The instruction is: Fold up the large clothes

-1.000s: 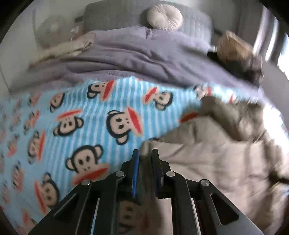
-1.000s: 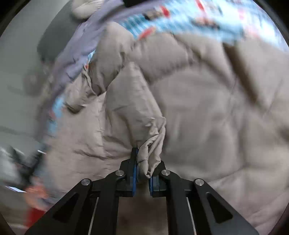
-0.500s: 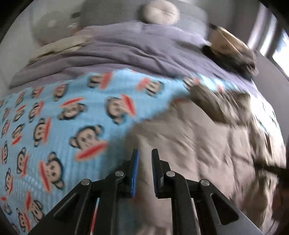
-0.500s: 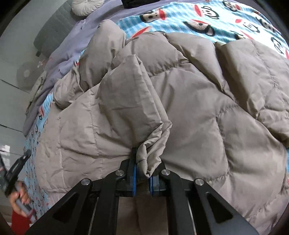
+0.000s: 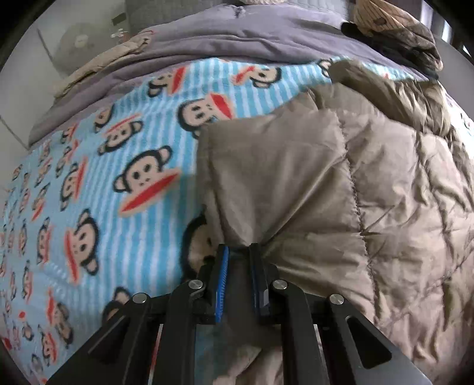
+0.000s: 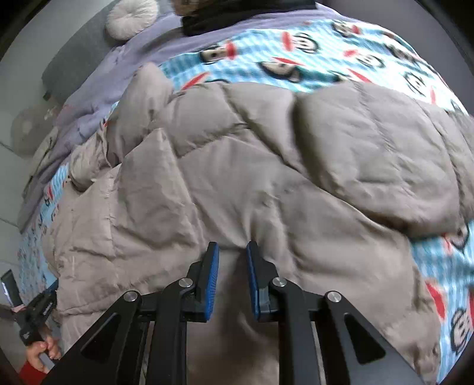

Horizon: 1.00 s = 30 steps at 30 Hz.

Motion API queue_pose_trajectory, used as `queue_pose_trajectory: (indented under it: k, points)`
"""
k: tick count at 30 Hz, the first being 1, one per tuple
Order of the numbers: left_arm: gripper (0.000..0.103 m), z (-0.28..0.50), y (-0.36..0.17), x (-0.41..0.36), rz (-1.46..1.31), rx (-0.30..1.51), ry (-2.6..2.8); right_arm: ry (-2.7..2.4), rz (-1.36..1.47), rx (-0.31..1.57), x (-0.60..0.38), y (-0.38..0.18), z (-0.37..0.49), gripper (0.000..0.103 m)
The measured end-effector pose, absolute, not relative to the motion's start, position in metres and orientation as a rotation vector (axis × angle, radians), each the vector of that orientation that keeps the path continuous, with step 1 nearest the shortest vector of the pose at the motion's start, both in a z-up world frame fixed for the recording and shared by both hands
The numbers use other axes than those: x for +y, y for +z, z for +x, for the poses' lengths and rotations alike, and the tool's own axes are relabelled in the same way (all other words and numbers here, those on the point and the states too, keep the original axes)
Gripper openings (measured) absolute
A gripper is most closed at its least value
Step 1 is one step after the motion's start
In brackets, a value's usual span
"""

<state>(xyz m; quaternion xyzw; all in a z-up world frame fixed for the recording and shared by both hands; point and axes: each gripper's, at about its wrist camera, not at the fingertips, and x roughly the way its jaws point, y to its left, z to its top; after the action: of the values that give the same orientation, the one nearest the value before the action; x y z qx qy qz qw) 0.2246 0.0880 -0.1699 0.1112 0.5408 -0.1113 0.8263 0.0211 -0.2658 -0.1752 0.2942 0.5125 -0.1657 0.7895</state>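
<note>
A large beige quilted down jacket (image 6: 281, 165) lies spread on a blue monkey-print blanket (image 5: 97, 183) on a bed. In the left wrist view the jacket (image 5: 311, 183) fills the right half, and my left gripper (image 5: 238, 251) is shut on its near left edge, the fabric bunched between the blue pads. In the right wrist view my right gripper (image 6: 232, 250) is open just above the jacket's near part, with nothing between its pads. The left gripper (image 6: 38, 311) also shows at the bottom left of that view, in a hand.
A purple duvet (image 5: 225, 44) covers the far part of the bed, with a round cream cushion (image 6: 131, 17) and a grey headboard (image 6: 74, 56) behind. A pile of brown and black clothes (image 5: 394, 32) lies at the far right.
My right gripper has opened and let go of the jacket fold, which now lies flat. My left gripper has moved onto the jacket's edge and shut on it.
</note>
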Motion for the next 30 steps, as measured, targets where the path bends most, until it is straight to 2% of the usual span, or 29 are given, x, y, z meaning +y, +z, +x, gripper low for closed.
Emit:
queue_pose_trajectory:
  k: [5,9,10,11,12,20,22,30]
  points:
    - [0.016,0.201,-0.134,0.076,0.162,1.148,-0.275,-0.331,0.636,1.098,-0.262,-0.161,-0.007,0.024]
    - [0.018,0.173,-0.117,0.048,0.115,1.178,-0.346,-0.307,0.759,1.087,-0.264,-0.164,-0.036,0.047]
    - [0.052,0.167,-0.116,0.041,0.116,1.187,-0.356,-0.305,0.782,1.083,-0.263,-0.164,-0.042,0.048]
    - [0.100,0.159,-0.115,0.033,0.119,1.194,-0.360,-0.303,0.803,1.081,-0.265,-0.164,-0.051,0.048]
    - [0.103,0.149,-0.112,0.026,0.121,1.177,-0.354,-0.303,0.817,1.082,-0.266,-0.165,-0.056,0.049]
    - [0.103,0.102,-0.115,-0.042,0.209,1.224,-0.449,-0.353,0.911,1.038,-0.314,-0.165,-0.109,0.067]
    - [0.103,0.096,-0.117,-0.056,0.228,1.235,-0.457,-0.387,0.950,0.995,-0.338,-0.164,-0.124,0.082]
    - [0.103,0.083,-0.121,-0.100,0.243,1.269,-0.453,-0.554,1.171,0.762,-0.449,-0.170,-0.184,0.087]
